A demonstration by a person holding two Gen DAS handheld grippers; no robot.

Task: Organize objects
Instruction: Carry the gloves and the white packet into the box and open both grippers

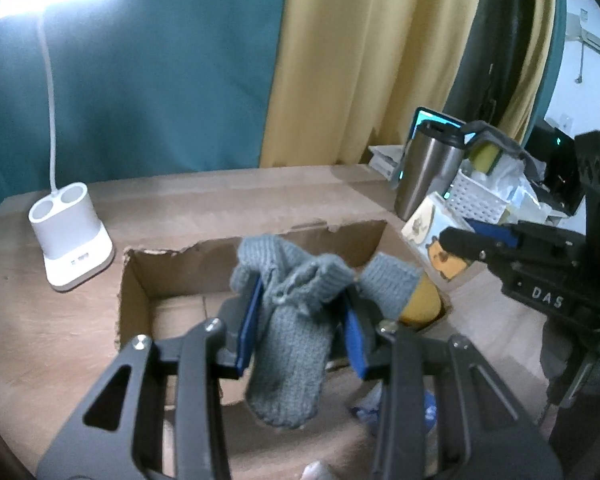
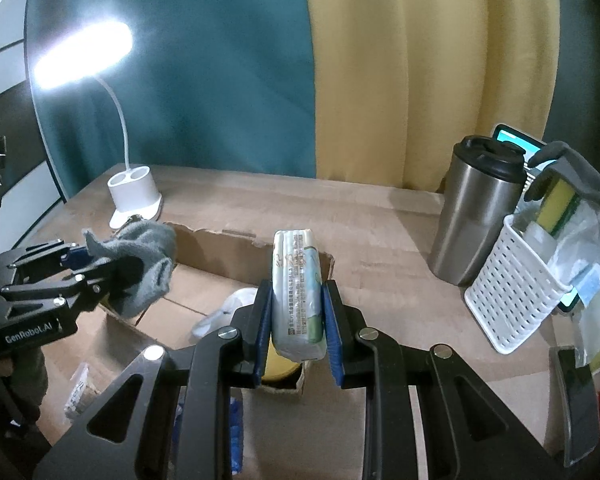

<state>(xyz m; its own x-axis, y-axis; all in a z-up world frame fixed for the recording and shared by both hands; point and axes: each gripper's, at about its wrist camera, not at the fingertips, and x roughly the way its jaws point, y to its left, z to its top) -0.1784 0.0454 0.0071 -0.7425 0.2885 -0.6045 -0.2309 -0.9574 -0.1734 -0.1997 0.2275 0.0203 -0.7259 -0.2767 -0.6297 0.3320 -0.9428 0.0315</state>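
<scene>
Gripping grey sock [image 1: 288, 344] in left hand-held gripper [image 1: 302, 336], over cardboard box [image 1: 134, 280]

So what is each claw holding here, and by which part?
Left claw: a grey knitted sock, pinched around its middle, the ends drooping. Right claw: a soft printed packet, clamped on its flat sides at the lower half.

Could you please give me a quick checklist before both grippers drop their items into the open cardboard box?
1. Left gripper clamps the grey knitted sock: ok.
2. Right gripper clamps the small wrapped tissue pack: ok.
3. Sock hangs over the open brown cardboard box: ok.
4. Pack sits above the box: ok.
5. Free floor space in box: cannot tell.
6. Steel tumbler stands away from both grippers: ok.
</scene>
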